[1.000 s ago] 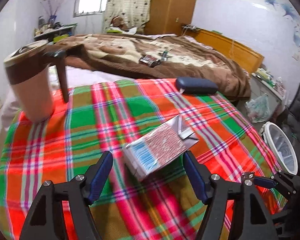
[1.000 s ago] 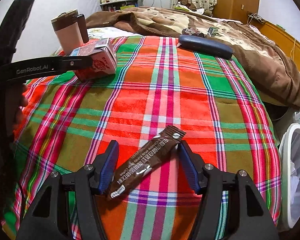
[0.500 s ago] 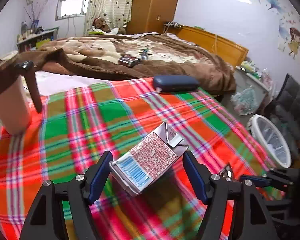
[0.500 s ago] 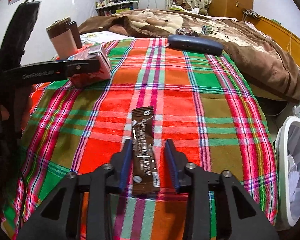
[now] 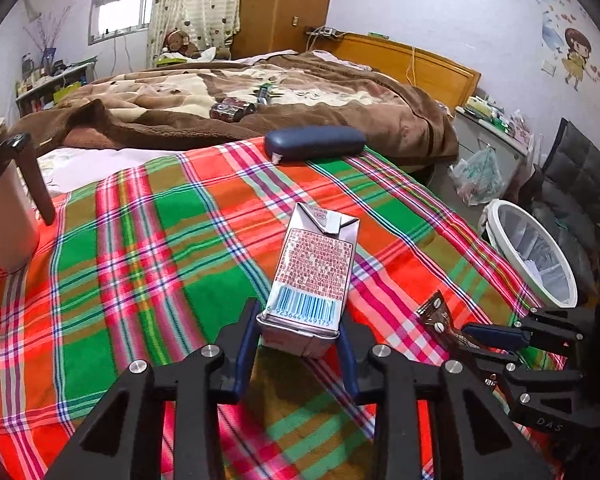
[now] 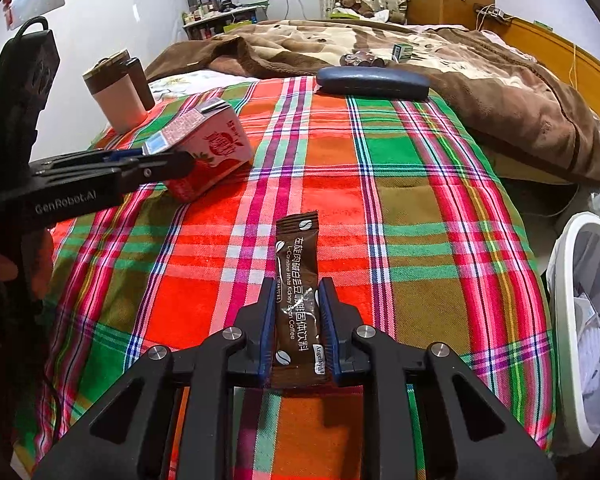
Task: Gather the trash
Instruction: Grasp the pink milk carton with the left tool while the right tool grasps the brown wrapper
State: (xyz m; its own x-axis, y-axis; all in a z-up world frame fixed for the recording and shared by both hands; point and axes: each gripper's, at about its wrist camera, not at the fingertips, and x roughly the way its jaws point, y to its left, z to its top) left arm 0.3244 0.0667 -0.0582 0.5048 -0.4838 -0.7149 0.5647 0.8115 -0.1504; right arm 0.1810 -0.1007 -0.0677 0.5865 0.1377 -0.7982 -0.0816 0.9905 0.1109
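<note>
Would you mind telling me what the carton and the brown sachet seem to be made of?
Carton: probably coated paperboard with a foil-like lining, judging by its printed matte faces, folded silvery top flaps and sharp creases. Sachet: likely glossy plastic or foil laminate; it shows highlights, wrinkles and a crimped, serrated end.

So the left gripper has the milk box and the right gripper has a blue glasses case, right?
Not quite. The left gripper does have the milk box, but the right gripper has a brown coffee sachet, as the right wrist view shows. The glasses case lies untouched farther back.
</note>
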